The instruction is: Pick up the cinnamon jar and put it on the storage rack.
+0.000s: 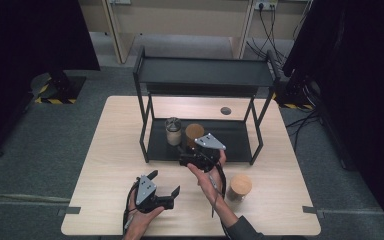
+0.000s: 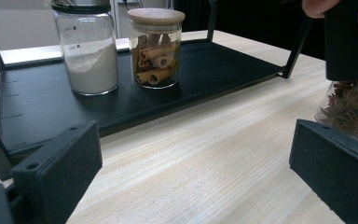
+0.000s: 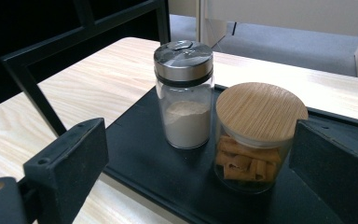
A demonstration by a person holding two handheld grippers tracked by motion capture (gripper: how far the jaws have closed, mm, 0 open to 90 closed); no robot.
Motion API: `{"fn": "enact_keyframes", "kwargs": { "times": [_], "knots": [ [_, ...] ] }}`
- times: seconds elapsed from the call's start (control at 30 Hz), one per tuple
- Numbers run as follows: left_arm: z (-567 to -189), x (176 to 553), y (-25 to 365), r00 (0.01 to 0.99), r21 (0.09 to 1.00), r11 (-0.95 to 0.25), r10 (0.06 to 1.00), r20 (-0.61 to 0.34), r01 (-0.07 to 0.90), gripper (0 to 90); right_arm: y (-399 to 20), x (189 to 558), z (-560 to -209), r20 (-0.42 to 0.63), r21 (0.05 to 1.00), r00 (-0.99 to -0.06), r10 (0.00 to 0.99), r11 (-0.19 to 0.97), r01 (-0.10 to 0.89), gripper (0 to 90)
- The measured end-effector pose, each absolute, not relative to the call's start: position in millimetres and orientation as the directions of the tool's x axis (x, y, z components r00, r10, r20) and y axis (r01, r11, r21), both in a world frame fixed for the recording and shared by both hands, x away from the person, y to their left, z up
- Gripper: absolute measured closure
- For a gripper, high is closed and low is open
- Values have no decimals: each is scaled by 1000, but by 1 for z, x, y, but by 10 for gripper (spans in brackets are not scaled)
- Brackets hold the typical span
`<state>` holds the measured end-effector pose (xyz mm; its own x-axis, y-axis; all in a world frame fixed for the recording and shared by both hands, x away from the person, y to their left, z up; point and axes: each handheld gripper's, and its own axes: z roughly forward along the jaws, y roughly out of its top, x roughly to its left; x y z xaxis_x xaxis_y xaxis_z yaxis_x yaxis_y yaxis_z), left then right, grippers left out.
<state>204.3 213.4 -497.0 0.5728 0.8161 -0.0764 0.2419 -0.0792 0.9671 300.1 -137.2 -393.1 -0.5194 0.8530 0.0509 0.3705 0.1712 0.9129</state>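
A glass jar of white powder with a metal lid (image 1: 172, 131) (image 3: 185, 95) (image 2: 87, 46) stands on the bottom tray of the black rack (image 1: 230, 137). Touching-close on its right is a wooden-lidded jar of cinnamon sticks (image 1: 194, 133) (image 3: 256, 135) (image 2: 156, 46). My right gripper (image 1: 190, 157) (image 3: 200, 149) hovers at the tray's front edge, open, pointing at both jars with nothing between its jaws. My left gripper (image 1: 165, 185) (image 2: 196, 154) stays low over the table's front, open and holding nothing.
A third wooden-lidded jar, holding star anise (image 1: 240, 186) (image 2: 354, 109), stands on the table at the front right, beside the right forearm. The rack's top shelf (image 1: 205, 70) and its posts (image 1: 144, 135) overhang the tray. A round hole (image 1: 225, 110) sits behind the rack.
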Motion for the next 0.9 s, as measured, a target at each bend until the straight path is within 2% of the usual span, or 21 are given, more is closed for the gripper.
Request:
{"fn": "enact_keyframes", "kwargs": {
  "times": [0.9],
  "knots": [
    [-497, 204, 213, 571, 967, -78, 817, -77, 243, 19, -170, 267, -404, 71, 922, -585, 808, 171, 348, 50]
  ]
}}
